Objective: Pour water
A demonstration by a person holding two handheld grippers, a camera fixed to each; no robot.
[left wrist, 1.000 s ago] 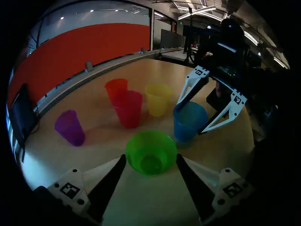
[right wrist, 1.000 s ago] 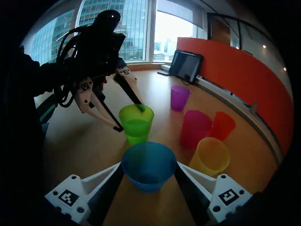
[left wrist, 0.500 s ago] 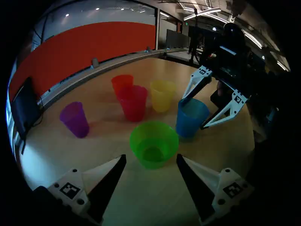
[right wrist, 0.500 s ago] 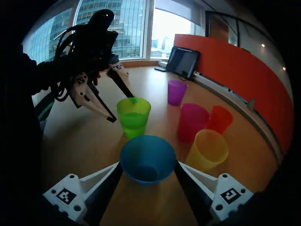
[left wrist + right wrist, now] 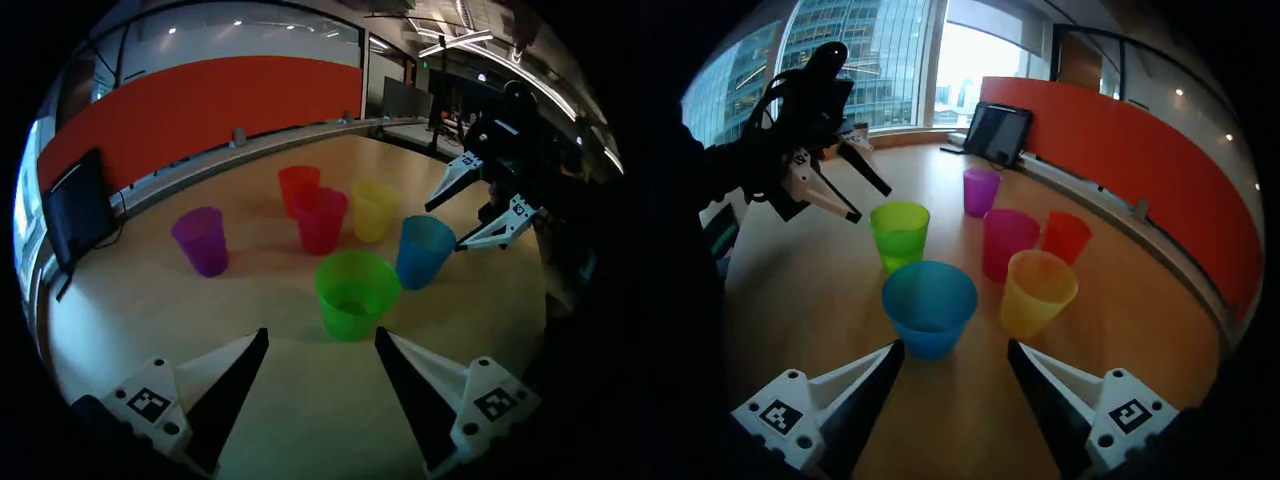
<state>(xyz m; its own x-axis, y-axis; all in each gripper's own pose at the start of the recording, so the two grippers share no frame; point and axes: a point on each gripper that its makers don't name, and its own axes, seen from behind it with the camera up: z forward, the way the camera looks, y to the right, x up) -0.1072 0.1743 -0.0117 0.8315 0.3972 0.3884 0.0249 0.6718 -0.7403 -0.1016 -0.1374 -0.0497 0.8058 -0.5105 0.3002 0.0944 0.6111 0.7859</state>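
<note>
- Near the middle of the table (image 5: 144,320): green cup (image 5: 357,294) upright, just ahead of left gripper (image 5: 320,333); fingers spread wide, holding nothing.
- Blue cup (image 5: 929,308) upright, just ahead of right gripper (image 5: 954,344); fingers likewise wide apart and empty.
- Green cup and blue cup close together, apparently not touching; yellow cup (image 5: 1038,292) just right of blue cup; pink cup (image 5: 1009,240), orange cup (image 5: 1065,236) and purple cup (image 5: 982,190) farther off.
- Water level in either cup: cannot tell for certain.
- Risks judged: light cup tipped by a fingertip striking its rim on approach; neighbouring cup knocked, owing to tight grouping; spill onto table from a hasty tilt.
- Writing: none legible; no brand seen on cups; black-and-white square markers (image 5: 781,418) on gripper fingers.
</note>
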